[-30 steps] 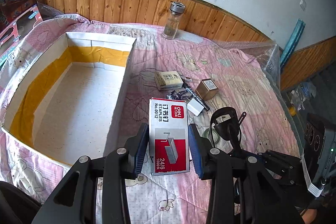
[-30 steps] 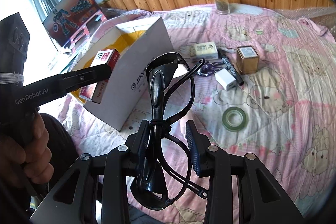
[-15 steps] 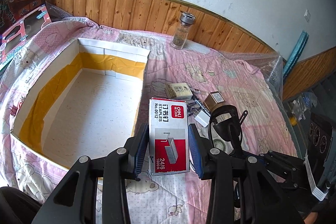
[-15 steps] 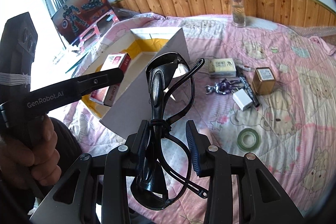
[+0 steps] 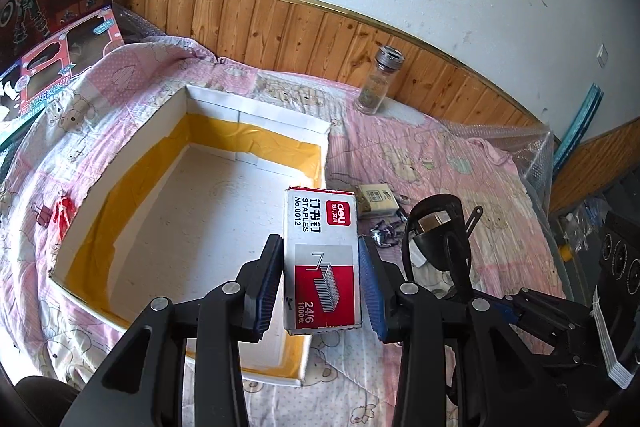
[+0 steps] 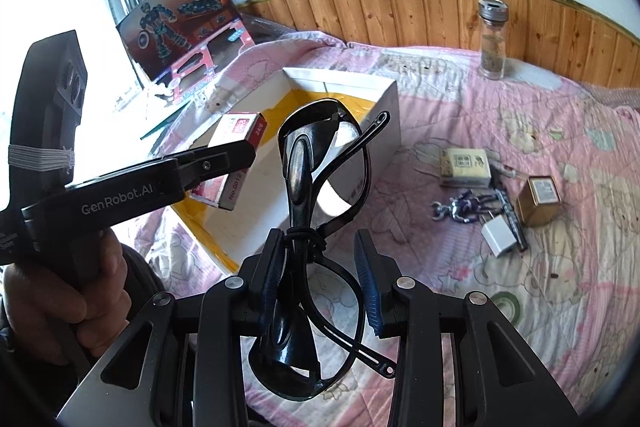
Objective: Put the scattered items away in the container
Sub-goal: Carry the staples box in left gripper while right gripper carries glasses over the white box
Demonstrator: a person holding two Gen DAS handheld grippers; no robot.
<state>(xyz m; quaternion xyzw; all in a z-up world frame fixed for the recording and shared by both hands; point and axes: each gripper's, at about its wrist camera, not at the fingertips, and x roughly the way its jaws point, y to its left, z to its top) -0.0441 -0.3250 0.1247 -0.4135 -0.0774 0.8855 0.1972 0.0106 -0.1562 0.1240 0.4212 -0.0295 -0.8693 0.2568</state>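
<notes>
— Left tool (image 5: 322,281) first: what's it got?

— Its blue-padded fingers (image 5: 267,283) are pressed on both sides of a staples box (image 5: 320,255), red and white, marked "No.0012" and "24/6". The box is held up above the near right corner of the container (image 5: 256,115), a white cardboard box lined low on its walls with yellow tape. From the right wrist view the same staples box hangs over the container's open top, with a hand (image 6: 76,287) wrapped round the left tool's handle.

— And the right tool (image 6: 320,281)?

— Clamped on a pair of black glasses (image 6: 316,203), gripped near the folded temples, with the frame sticking up and forward in the air beside the container's outer wall.

— Where does the container sit?

— On a bed covered with a pink cartoon-print quilt (image 6: 500,107). Inside, I see only its bare white floor.

— What's lying loose on the quilt?

— Nearest, a green tape roll (image 6: 505,307). Beyond it a white charger plug (image 6: 498,238) touching a black pen-like stick (image 6: 510,213), a small purple-and-silver figure (image 6: 464,207), and a gold tin (image 6: 540,199) just beside them. Behind those, a cream-coloured flat box (image 6: 466,167).

— Farther back?

— A glass jar (image 6: 493,41) with a metal cap stands upright by the wooden wall panelling, well apart from the rest. A toy robot box (image 6: 180,23) leans near the window.
</notes>
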